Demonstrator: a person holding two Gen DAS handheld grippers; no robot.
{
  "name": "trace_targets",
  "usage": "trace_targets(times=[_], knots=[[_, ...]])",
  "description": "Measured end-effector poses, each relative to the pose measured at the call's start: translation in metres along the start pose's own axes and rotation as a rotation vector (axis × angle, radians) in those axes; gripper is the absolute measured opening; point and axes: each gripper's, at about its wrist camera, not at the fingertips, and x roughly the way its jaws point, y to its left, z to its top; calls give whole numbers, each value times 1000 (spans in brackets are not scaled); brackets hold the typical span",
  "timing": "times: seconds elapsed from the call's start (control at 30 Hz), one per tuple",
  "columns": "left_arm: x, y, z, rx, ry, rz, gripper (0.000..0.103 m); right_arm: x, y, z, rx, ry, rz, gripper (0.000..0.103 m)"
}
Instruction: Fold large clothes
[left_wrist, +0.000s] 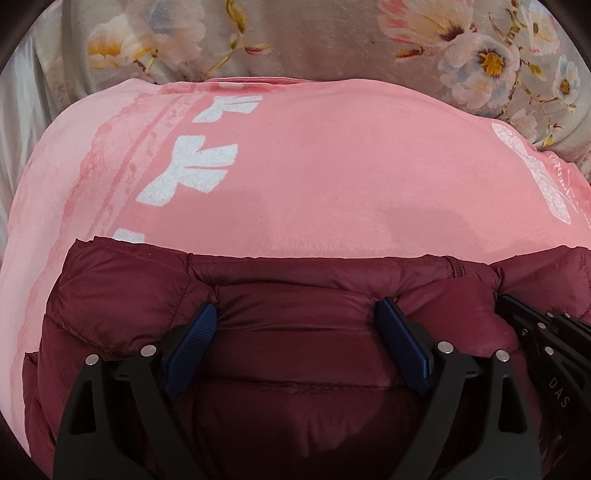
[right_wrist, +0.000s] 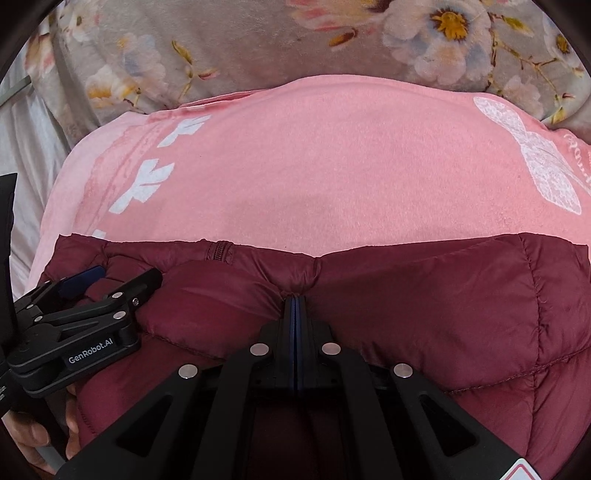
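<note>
A maroon quilted puffer jacket (left_wrist: 295, 280) lies on a pink blanket, its zipped edge facing away. It also fills the lower half of the right wrist view (right_wrist: 424, 302). My left gripper (left_wrist: 295, 314) is open, its blue pads spread wide and pressed onto a puffy fold of the jacket. My right gripper (right_wrist: 294, 299) is shut on a pinch of the jacket's fabric near the zipper. The left gripper also shows at the left of the right wrist view (right_wrist: 122, 280), and the right gripper at the right edge of the left wrist view (left_wrist: 546, 325).
The pink blanket (left_wrist: 314, 166) with white bow prints covers the surface beyond the jacket. A grey floral bedcover (right_wrist: 240, 48) lies behind it. White cloth (right_wrist: 26, 177) shows at the far left. A person's hand (right_wrist: 33, 435) holds the left gripper.
</note>
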Motion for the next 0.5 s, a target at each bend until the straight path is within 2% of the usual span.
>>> trace_targets(times=[0.5], knots=[[2, -4, -1, 15, -4, 26, 88, 2, -3, -1, 21, -7, 26, 0]])
